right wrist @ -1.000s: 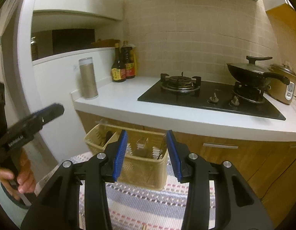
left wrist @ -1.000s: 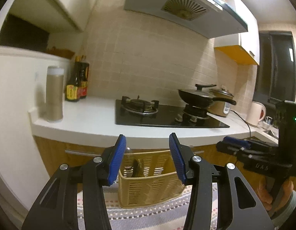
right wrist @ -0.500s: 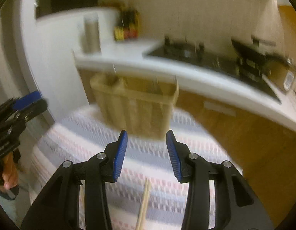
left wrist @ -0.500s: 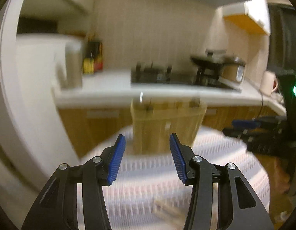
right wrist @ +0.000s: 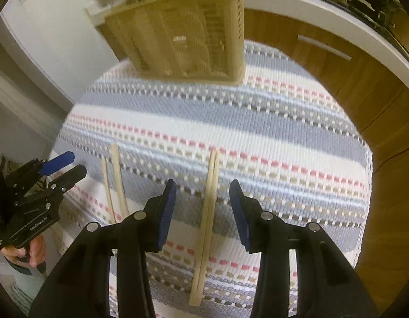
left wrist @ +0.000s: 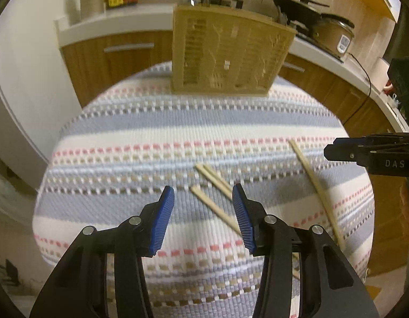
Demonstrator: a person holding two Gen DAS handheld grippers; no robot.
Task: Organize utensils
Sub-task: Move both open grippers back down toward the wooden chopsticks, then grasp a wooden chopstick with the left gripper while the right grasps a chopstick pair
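Observation:
Several wooden chopsticks lie on a striped cloth-covered table (left wrist: 178, 122). In the left wrist view, a pair of chopsticks (left wrist: 215, 179) and a single one (left wrist: 213, 208) lie just ahead of my open left gripper (left wrist: 203, 198), and a longer chopstick (left wrist: 314, 182) lies to the right. In the right wrist view, a close pair of chopsticks (right wrist: 208, 188) lies between the fingers of my open right gripper (right wrist: 201, 193), with two more chopsticks (right wrist: 117, 182) to the left. A beige slotted utensil basket (left wrist: 228, 53) stands at the table's far edge, also in the right wrist view (right wrist: 188, 31). Both grippers are empty.
Wooden cabinets (left wrist: 119, 50) and a white counter (left wrist: 109, 21) stand behind the table, with a wok and rice cooker (left wrist: 331, 35) at the back right. The right gripper shows at the right edge of the left view (left wrist: 369, 153); the left gripper shows at the left of the right view (right wrist: 58, 169).
Both grippers have tilted down from the kitchen wall and counter to the table top. The chopsticks have come into view under both open grippers. The basket now sits farther up the frames.

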